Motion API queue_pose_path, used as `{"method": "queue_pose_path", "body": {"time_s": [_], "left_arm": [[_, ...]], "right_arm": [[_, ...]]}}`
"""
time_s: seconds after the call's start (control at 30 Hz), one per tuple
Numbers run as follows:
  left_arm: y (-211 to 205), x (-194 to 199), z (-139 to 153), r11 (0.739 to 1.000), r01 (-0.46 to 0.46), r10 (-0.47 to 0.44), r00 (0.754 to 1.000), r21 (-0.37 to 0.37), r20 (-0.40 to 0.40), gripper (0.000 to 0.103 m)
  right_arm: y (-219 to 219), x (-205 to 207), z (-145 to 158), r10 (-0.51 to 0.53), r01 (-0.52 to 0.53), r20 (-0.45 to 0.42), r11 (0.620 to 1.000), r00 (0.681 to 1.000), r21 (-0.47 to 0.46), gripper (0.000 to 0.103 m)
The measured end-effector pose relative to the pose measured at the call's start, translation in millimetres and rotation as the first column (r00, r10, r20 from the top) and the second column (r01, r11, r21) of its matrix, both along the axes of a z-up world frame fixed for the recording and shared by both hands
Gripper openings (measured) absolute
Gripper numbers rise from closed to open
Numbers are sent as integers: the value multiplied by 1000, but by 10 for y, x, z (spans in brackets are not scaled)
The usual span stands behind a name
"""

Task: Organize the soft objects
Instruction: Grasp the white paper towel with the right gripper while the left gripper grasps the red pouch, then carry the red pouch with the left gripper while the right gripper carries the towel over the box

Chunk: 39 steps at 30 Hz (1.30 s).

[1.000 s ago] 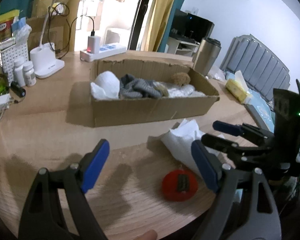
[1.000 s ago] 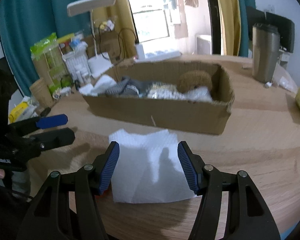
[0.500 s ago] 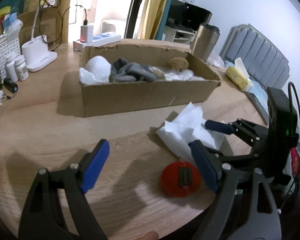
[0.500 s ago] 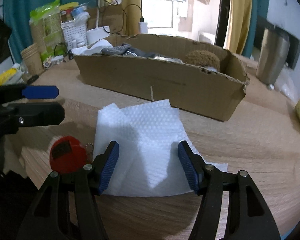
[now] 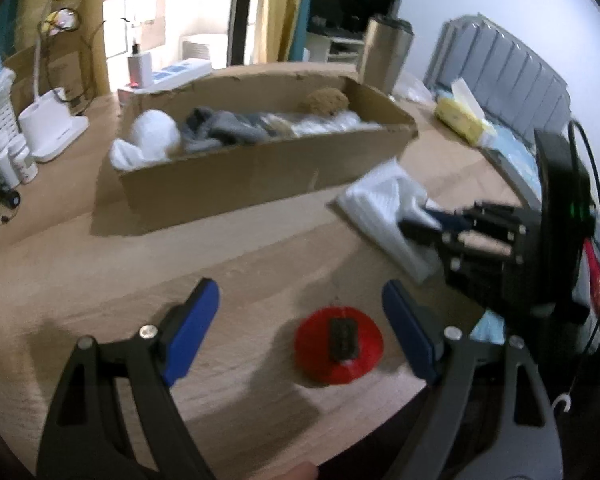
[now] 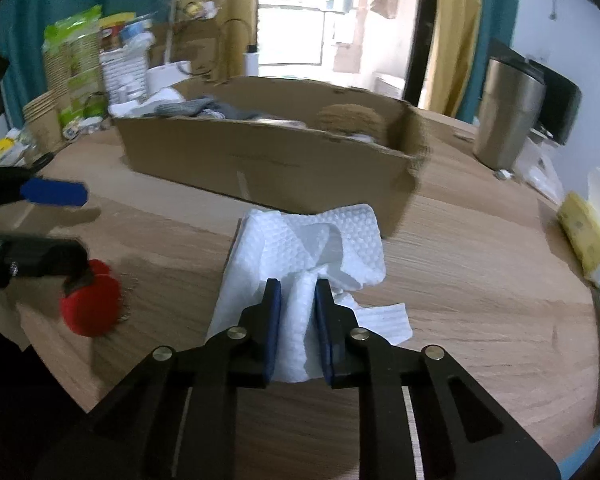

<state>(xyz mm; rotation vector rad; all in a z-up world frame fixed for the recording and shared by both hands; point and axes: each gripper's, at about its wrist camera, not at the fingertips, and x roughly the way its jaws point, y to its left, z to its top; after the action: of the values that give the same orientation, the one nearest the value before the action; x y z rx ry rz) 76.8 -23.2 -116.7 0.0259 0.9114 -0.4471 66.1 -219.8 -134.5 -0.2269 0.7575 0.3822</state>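
Desk [image 5: 100, 280] wood-grain in left wrist view; left gripper [image 5: 300, 320] fingers wide over red disc [image 5: 338, 344], cardboard box [image 5: 260, 176] behind. Right wrist view: right gripper [image 6: 298, 320] fingers pinch white paper towel [image 6: 312, 240] before box; curtains, steel tumbler [image 6: 508, 120] beyond.

Daylight floods a doorway [image 6: 296, 20] between yellow curtains [image 6: 446, 40], beyond the round wooden table [image 5: 80, 264].

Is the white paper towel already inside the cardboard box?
No, the paper towel lies on the table in front of the box, pinched by the right tool.
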Motion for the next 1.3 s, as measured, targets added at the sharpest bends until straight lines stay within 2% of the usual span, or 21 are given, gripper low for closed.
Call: {"method": "queue_pose_path", "body": {"time_s": [0.3,0.5,0.57,0.6,0.63,0.7,0.83,0.93,1.07,1.3], "left_arm": [[-201,-51,-153,993,74,-70,996,87,-48,85],[-160,-36,-180,995,63,-58,996,80,-64,84],[-177,-62,-170,992,82,-78,996,92,-49,74],[-199,-72,-180,991,88,-84,995,102,-47,61],[-210,-75,-186,990,89,-85,995,112,-45,54],[-223,-84,-197,988,97,-93,995,121,-42,51],[-239,-103,-188,986,114,-110,993,122,-36,49],[-227,-110,-149,987,113,-111,994,117,-22,49],[-172,-96,-60,990,97,-98,995,101,11,49],[-67,19,80,998,55,-58,995,37,79,49]], "right_arm": [[-270,31,-3,-60,59,3,998,998,37,19],[-349,15,-15,-67,66,9,995,998,77,19],[-348,12,-16,-66,65,13,995,998,77,19],[-346,9,-17,-67,66,14,995,998,78,19],[-345,8,-19,-69,67,15,994,998,80,19],[-337,3,-25,-71,69,19,994,997,85,19],[-344,2,-40,-77,74,23,992,997,106,19],[-350,9,-39,-85,81,20,988,996,135,12],[-337,-1,5,-68,65,16,984,998,167,10],[-298,-110,227,-70,49,113,982,991,180,9]]}}
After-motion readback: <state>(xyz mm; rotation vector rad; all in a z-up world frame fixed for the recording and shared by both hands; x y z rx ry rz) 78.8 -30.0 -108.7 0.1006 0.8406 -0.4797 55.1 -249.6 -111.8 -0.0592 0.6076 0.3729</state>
